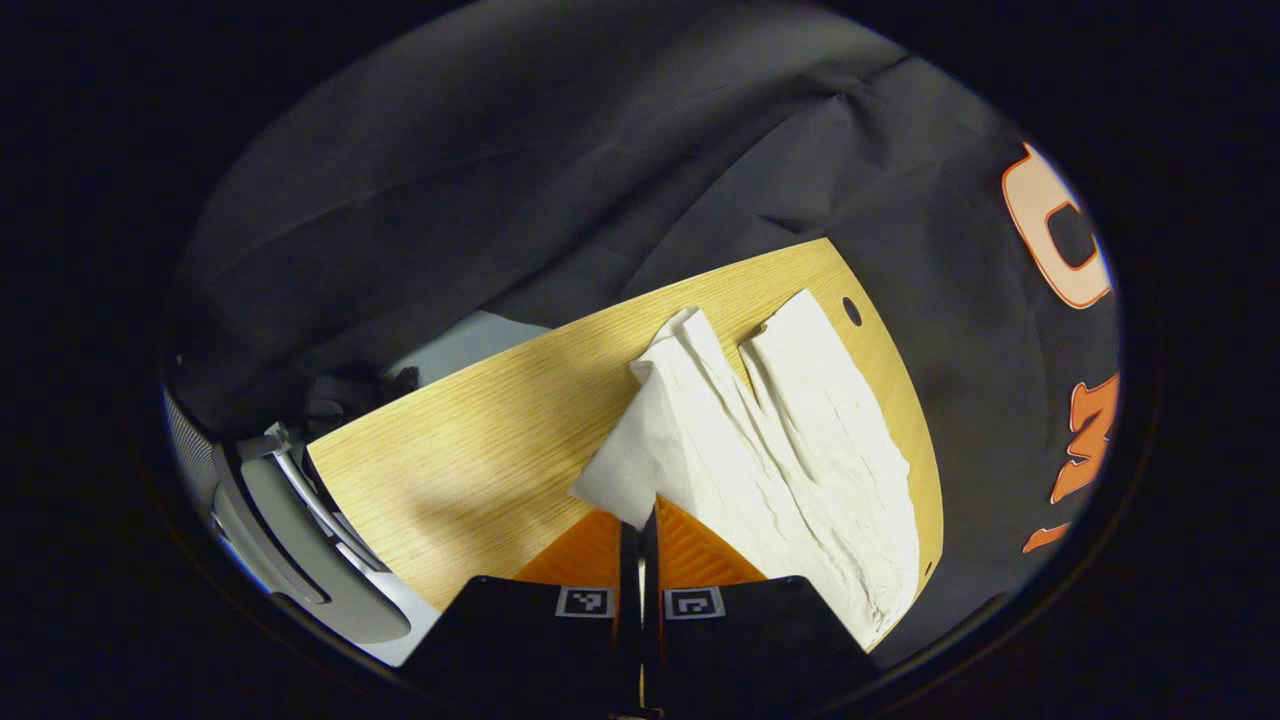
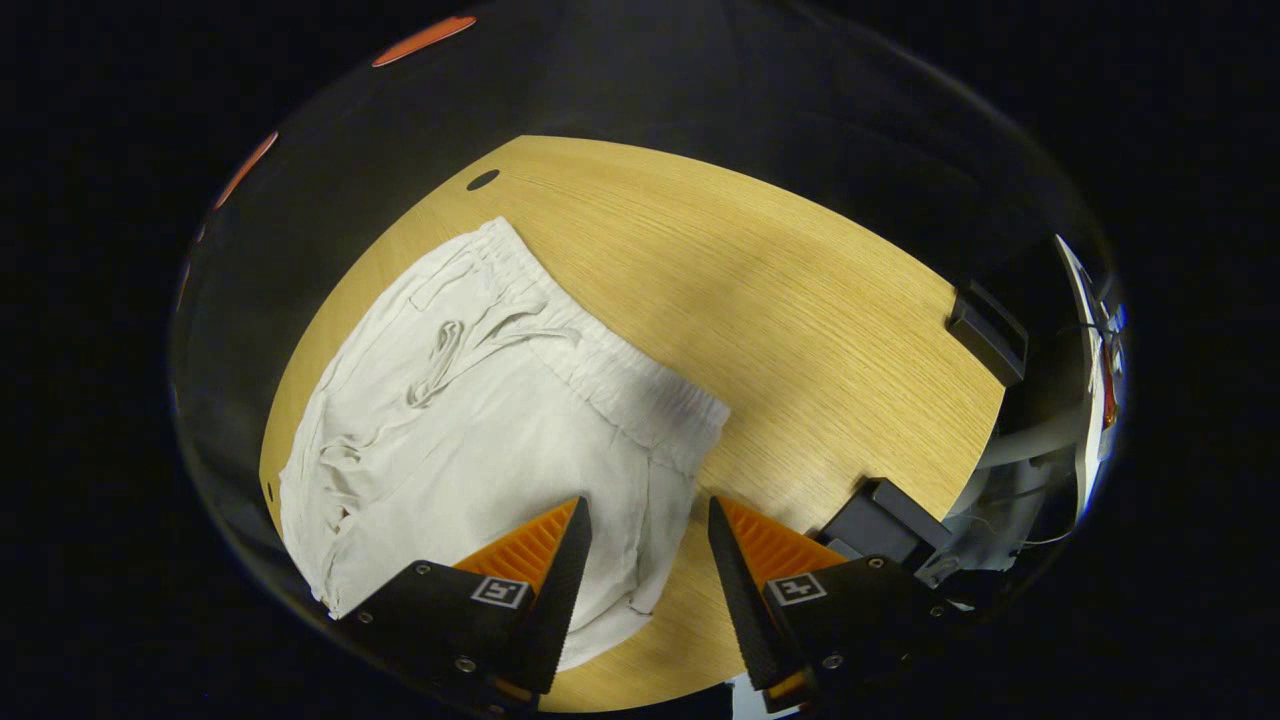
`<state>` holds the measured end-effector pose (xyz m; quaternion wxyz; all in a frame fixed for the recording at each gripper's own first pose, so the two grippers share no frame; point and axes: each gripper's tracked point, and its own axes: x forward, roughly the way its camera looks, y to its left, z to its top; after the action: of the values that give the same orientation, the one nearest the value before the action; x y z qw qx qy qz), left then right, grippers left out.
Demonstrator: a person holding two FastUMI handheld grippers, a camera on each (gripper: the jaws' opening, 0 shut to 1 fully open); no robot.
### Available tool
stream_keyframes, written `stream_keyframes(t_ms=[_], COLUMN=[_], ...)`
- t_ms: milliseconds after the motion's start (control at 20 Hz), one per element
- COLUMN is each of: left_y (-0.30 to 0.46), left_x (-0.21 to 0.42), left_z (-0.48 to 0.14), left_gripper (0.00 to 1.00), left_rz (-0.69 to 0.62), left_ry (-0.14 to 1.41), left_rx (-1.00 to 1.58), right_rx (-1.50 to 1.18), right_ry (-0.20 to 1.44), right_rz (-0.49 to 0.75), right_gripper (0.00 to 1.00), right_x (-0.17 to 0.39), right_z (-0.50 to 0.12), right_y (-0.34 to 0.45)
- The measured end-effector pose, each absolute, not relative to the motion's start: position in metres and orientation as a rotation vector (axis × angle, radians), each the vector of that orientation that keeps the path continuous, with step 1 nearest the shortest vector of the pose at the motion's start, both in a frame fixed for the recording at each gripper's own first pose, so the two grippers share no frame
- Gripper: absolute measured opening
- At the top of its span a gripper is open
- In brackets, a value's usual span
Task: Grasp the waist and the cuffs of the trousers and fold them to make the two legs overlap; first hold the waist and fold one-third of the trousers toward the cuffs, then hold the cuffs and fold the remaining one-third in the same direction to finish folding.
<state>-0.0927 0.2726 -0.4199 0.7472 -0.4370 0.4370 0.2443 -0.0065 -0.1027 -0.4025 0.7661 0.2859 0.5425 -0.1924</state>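
The wooden bench (image 2: 800,300) carries the white trousers (image 2: 470,420), spread flat with the two legs apart. The left gripper (image 1: 648,520) is clenched on a cuff (image 1: 625,480). The right gripper (image 2: 648,515) hovers with fingers spread above the waist (image 2: 600,360). No readable writing.

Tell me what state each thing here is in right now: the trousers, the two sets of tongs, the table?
Trousers: spread flat on the table, legs apart, one cuff lifted and pinched.
Drawstring: loose, lying on the front below the waistband.
Left tongs: shut on a trouser cuff.
Right tongs: open, above the edge of the trousers near the waist, gripping nothing.
Table: wooden top, trousers lying on it.
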Motion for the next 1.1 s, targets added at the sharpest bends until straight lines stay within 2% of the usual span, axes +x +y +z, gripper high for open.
stream_keyframes(t_ms=[50, 100, 150, 200, 250, 300, 400, 800, 1100], left_y=[0.271, 0.271, 0.270, 0.269, 0.267, 0.267, 0.265, 0.266, 0.258], left_x=[-0.090, -0.086, -0.082, -0.078, -0.074, -0.070, -0.062, -0.027, -0.010], left_z=[-0.417, -0.414, -0.409, -0.405, -0.402, -0.397, -0.388, -0.349, -0.328], left_gripper=[0.05, 0.05, 0.05, 0.05, 0.05, 0.05, 0.04, 0.05, 0.05], left_rz=[0.528, 0.524, 0.517, 0.507, 0.497, 0.487, 0.476, 0.428, 0.404], left_ry=[0.954, 0.952, 0.952, 0.946, 0.939, 0.928, 0.912, 0.855, 0.846], left_rx=[-0.949, -0.942, -0.936, -0.931, -0.924, -0.920, -0.921, -0.893, -0.808], right_rx=[0.617, 0.622, 0.619, 0.615, 0.644, 0.705, 0.825, 0.924, 0.938], right_ry=[1.188, 1.173, 1.183, 1.189, 1.176, 1.167, 1.126, 1.021, 1.014], right_rz=[-0.433, -0.439, -0.446, -0.466, -0.487, -0.493, -0.485, -0.410, -0.340], right_gripper=[0.64, 0.65, 0.61, 0.54, 0.44, 0.18, 0.05, 0.01, 0.01], right_x=[-0.006, -0.001, -0.004, -0.004, -0.003, -0.001, 0.002, 0.024, 0.052], right_z=[-0.404, -0.408, -0.404, -0.409, -0.409, -0.408, -0.403, -0.355, -0.329], right_y=[-0.104, -0.104, -0.105, -0.109, -0.111, -0.108, -0.105, -0.118, -0.115])
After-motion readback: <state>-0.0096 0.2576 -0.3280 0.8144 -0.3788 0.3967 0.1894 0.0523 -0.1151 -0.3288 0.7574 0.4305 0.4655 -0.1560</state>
